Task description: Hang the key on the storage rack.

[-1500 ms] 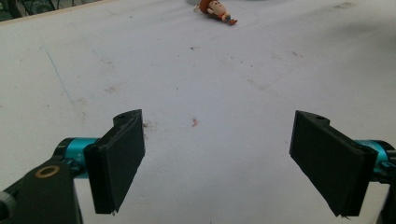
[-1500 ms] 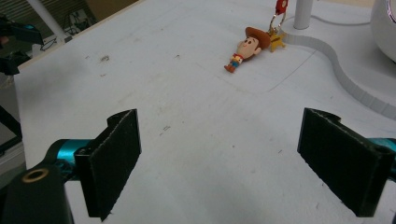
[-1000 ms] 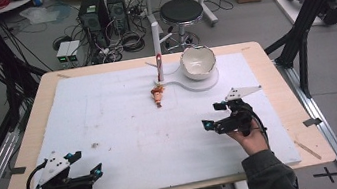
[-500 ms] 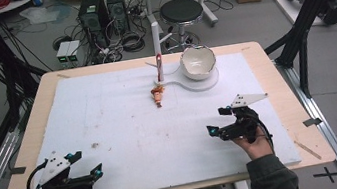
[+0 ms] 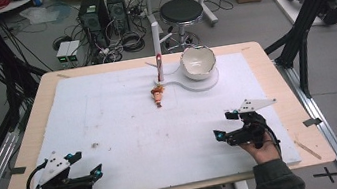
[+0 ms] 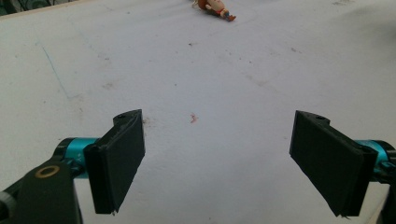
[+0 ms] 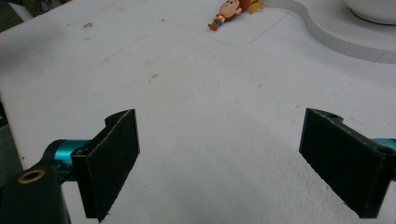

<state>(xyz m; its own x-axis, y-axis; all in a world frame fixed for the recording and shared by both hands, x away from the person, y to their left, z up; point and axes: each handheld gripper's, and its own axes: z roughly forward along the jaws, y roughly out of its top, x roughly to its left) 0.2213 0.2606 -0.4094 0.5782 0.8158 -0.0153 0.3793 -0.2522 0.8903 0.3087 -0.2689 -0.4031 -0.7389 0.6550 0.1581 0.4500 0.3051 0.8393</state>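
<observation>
Right claw (image 5: 225, 125) wide – toy figure (image 5: 158, 95) well ahead, untouched.

left claw (image 5: 87, 171): black jaws, teal fittings, grey plate
right claw (image 5: 226, 126): black jaws, teal fittings, grey plate
toy figure (image 5: 158, 94): brown, yellow, red
bowl (image 5: 197, 62): white
worktop (image 5: 262, 55): pale wood
mat (image 5: 125, 126): white, faintly stained

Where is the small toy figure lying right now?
In the high view the toy figure lies on the white mat toward the far side, near the middle, just in front of the upright post and left of the white bowl.
</observation>
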